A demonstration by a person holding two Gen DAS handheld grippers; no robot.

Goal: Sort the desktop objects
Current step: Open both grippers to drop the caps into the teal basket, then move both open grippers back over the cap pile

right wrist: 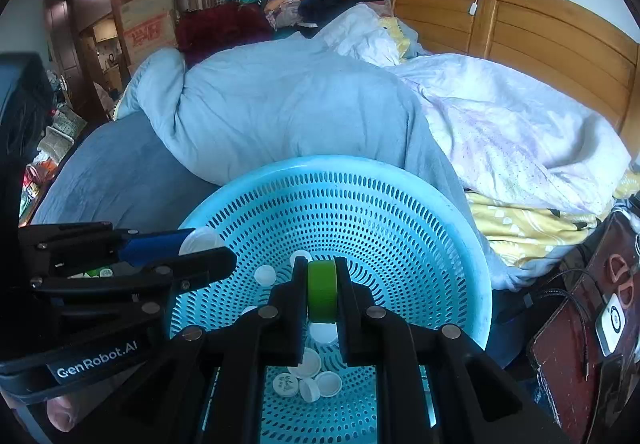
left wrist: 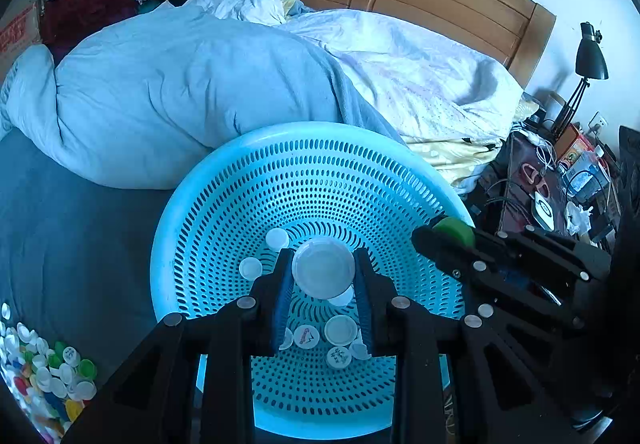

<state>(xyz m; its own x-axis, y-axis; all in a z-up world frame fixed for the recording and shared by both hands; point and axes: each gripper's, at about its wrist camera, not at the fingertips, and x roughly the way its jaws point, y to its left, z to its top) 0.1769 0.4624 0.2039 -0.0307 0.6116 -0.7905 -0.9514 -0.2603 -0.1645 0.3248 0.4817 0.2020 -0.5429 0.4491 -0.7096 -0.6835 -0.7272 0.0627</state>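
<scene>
the left claw is closed on a big white cap and holds it over the middle of the blue basket. the right claw is closed on a green cap and holds it over the same basket, which sits on the bed. a few white caps already lie at the bottom of the basket, near the front. a big pile of mixed caps waits on the bed, near and to the left. i think the sorting has only just started, with most caps left to move.
</scene>
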